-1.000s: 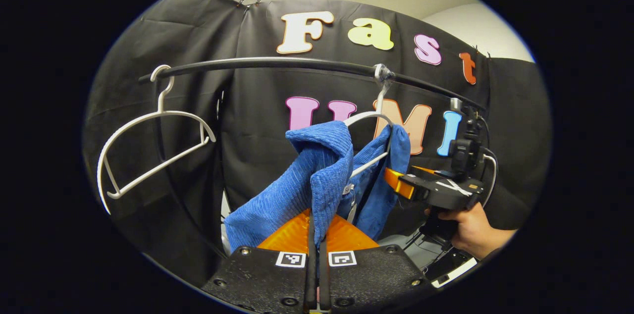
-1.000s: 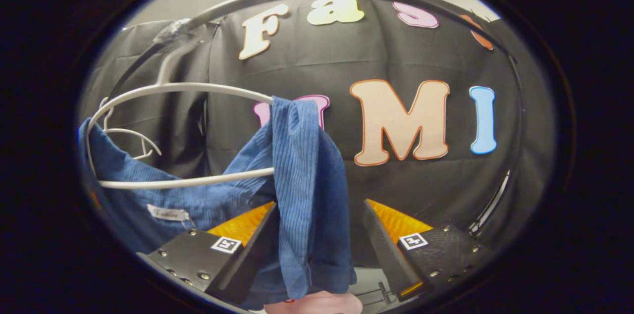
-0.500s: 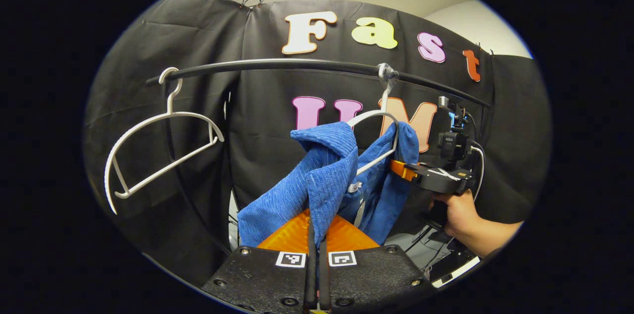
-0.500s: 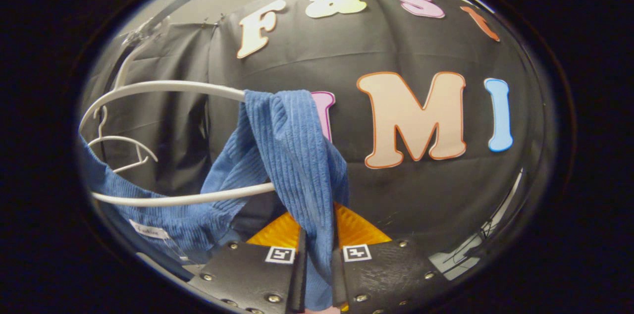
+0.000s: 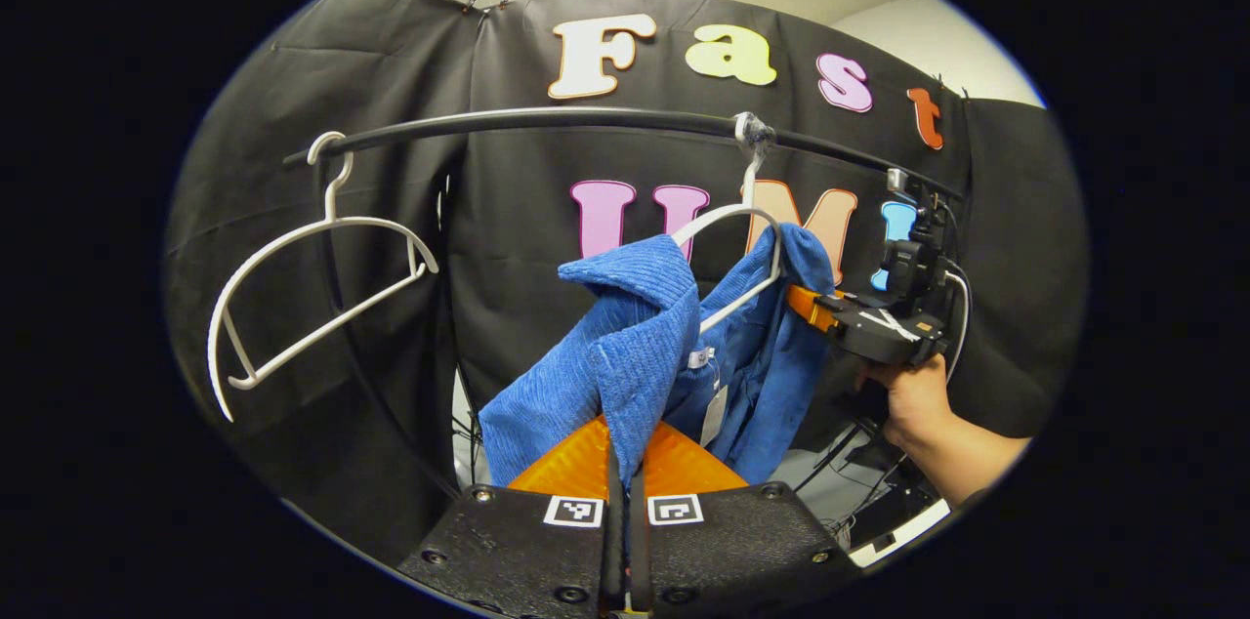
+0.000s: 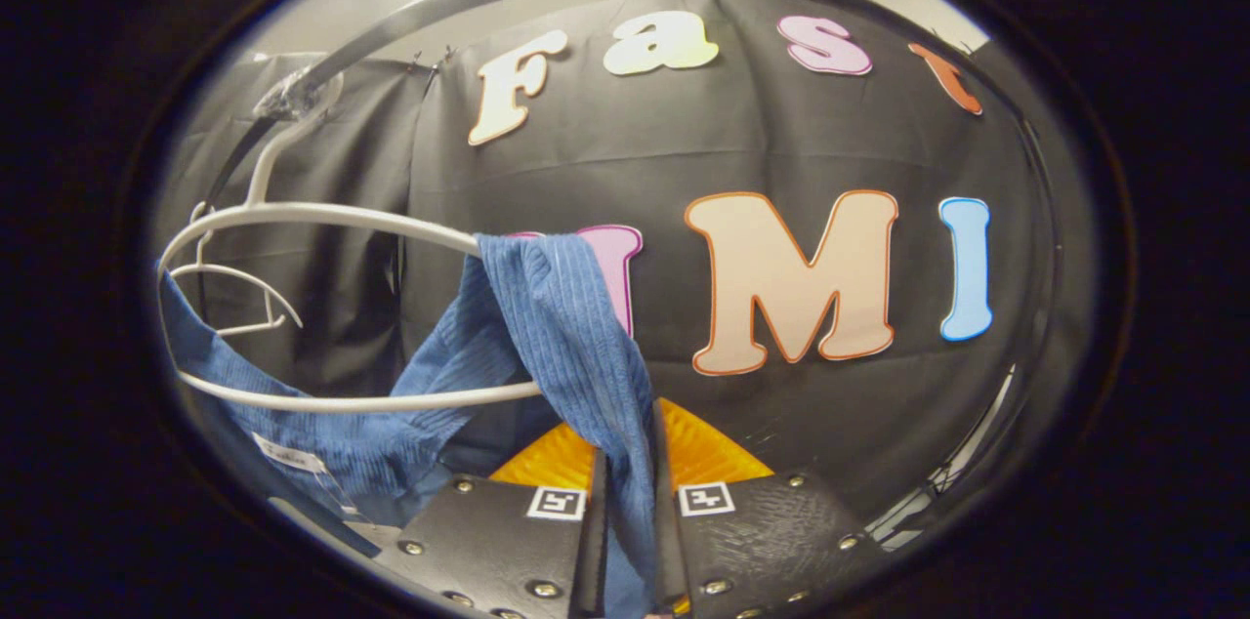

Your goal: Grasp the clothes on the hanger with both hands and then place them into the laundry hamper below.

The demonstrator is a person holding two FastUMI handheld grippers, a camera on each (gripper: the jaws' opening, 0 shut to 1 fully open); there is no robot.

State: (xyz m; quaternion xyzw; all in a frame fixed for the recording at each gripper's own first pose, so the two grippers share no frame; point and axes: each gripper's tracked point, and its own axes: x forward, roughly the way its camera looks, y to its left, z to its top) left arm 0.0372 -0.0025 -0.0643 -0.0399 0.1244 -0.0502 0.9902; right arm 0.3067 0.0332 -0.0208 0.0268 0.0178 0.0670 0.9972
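Hanging from hanger [image 5: 734, 238] on rail [image 5: 547, 121]: blue garment [image 5: 635, 346], near shoulder lifted off, far shoulder draped over hanger end. Lower hem cut off behind left gripper [image 5: 622, 463], clenched on a fold of garment. Right gripper [image 6: 630, 492] likewise clenched on the far shoulder fold; seen from left gripper view [image 5: 830, 311], fingertips buried in cloth, hand [image 5: 903, 399] beneath. Empty hanger [image 5: 312, 287] farther left on rail. Label [image 6: 283, 455] too small to read.

I see the blue corduroy garment [image 5: 635, 346] draped on a white plastic hanger [image 5: 742, 238] under the black rail [image 5: 547, 121], my left gripper [image 5: 625, 463] at 6 o'clock, right gripper [image 5: 811, 307] at 3, empty white hanger [image 5: 312, 297] at 9.
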